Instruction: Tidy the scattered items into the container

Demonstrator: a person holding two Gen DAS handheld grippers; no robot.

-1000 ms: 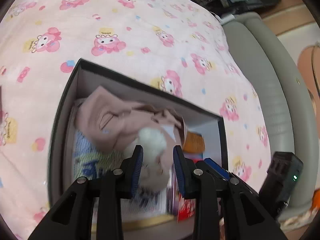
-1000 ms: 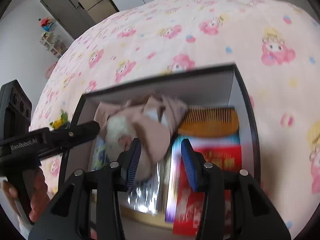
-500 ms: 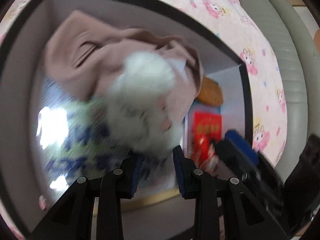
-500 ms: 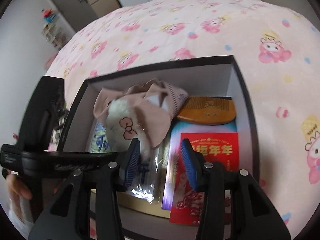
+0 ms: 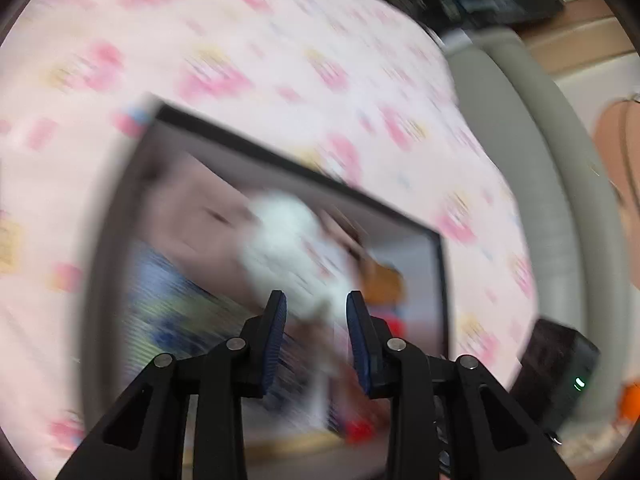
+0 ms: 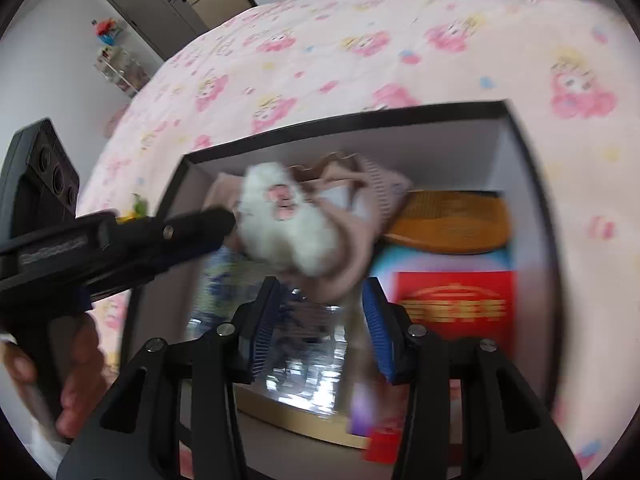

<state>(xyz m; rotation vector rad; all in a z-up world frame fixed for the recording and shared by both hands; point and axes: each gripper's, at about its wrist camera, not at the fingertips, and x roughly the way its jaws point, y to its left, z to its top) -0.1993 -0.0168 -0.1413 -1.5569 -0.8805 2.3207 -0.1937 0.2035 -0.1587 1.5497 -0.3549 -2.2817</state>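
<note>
Both tools, left (image 5: 316, 332) & right (image 6: 320, 320), gape empty over box (image 6: 532, 184) w/ fluffy white slipper (image 6: 288, 224) inside, on bed (image 6: 360, 40).

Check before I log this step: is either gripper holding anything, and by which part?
Right gripper: jaws open, empty. Left gripper reaches the white plush; blur hides any hold.

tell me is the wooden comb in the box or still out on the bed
In the box. The wooden comb lies flat inside the box, by its far wall, beside the pink cloth, above the red packet.
</note>
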